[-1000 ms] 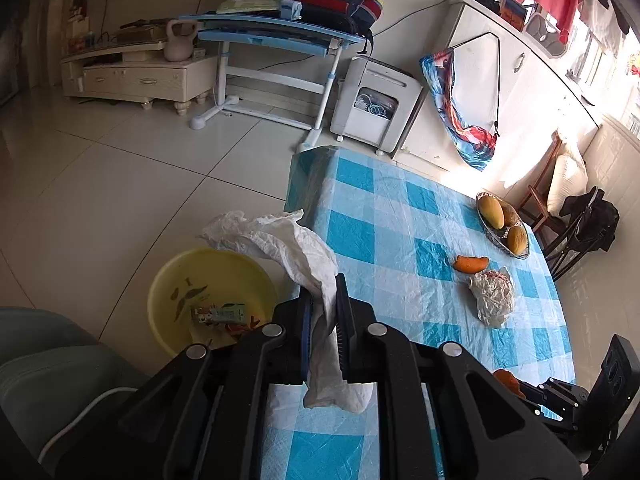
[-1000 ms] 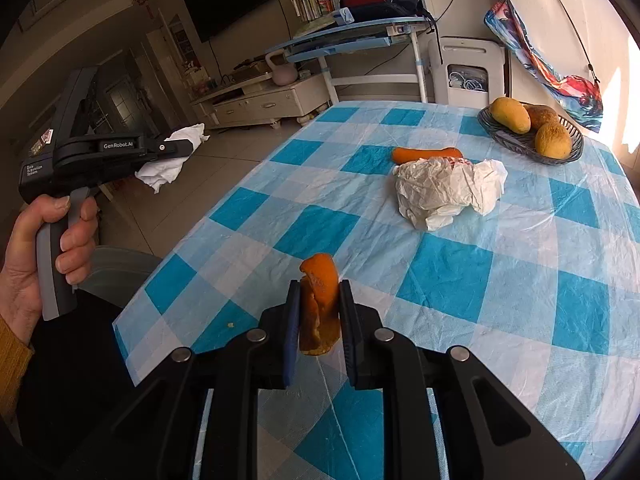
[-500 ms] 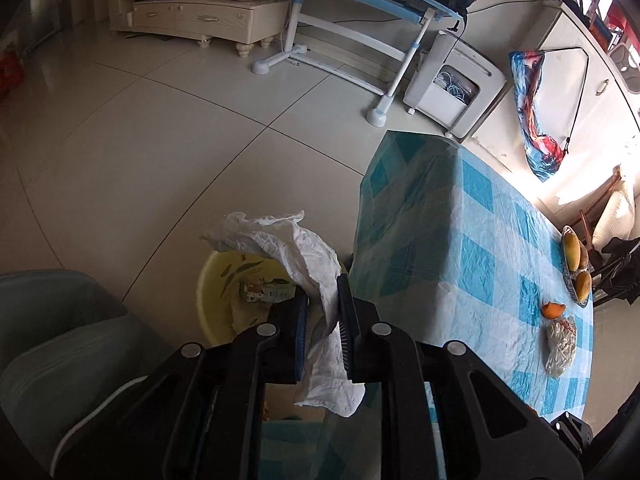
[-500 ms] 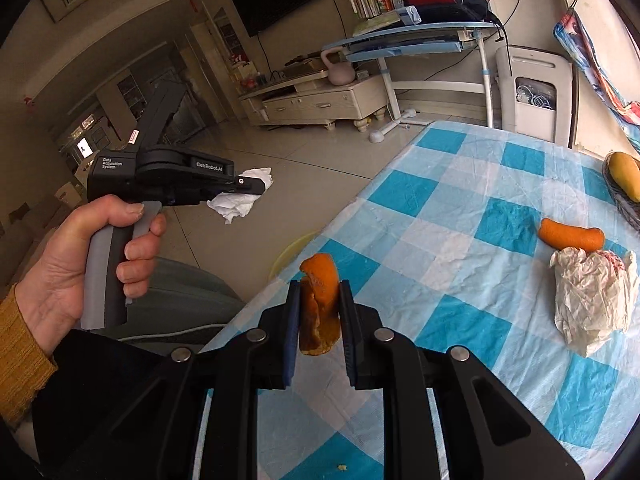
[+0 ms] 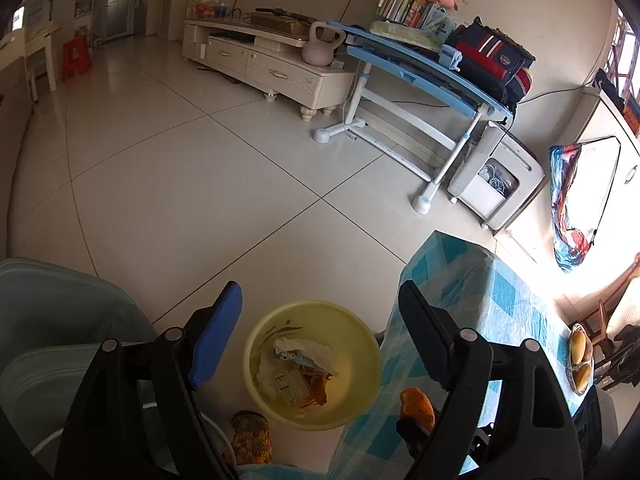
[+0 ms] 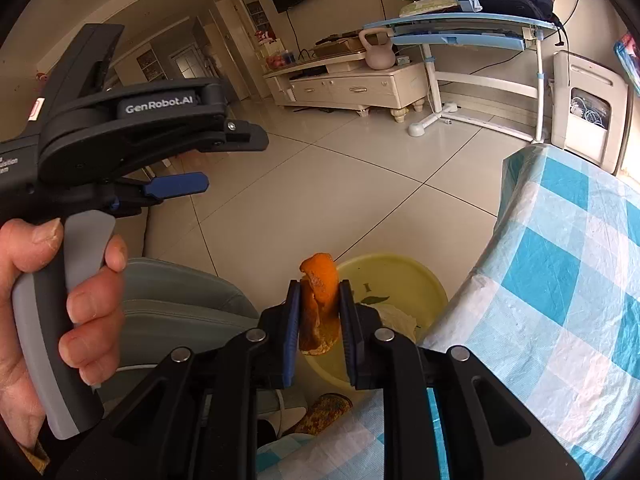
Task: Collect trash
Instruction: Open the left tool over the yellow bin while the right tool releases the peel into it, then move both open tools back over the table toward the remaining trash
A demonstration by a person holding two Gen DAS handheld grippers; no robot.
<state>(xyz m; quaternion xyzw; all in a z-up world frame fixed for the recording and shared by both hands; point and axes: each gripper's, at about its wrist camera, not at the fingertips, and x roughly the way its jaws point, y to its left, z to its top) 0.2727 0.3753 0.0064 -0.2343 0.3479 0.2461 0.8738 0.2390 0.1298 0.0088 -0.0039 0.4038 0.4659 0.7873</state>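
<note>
Orange peel (image 6: 318, 304) pinched in right gripper (image 6: 319, 312): carry over yellow basin (image 6: 404, 280), then release; left gripper (image 5: 320, 332) opening, empty.

In the right wrist view, the lower part of the orange peel (image 6: 318, 304) is covered by the pads of the right hand-held gripper (image 6: 319, 320). Much of the yellow basin (image 6: 416, 280) is hidden behind that hand-held gripper and the edge of the bench (image 6: 560, 280). The hand (image 6: 48, 312) is cut off by the left edge of the picture. In the left wrist view, the items in the basin (image 5: 360, 364) are too small to be identified beyond crumpled paper (image 5: 308, 350) and a printed wrapper (image 5: 290, 382). The fruit bowl (image 5: 580, 360) is partly cut off behind the left hand-held gripper (image 5: 320, 332), whose jaws are opening with nothing between them.
</note>
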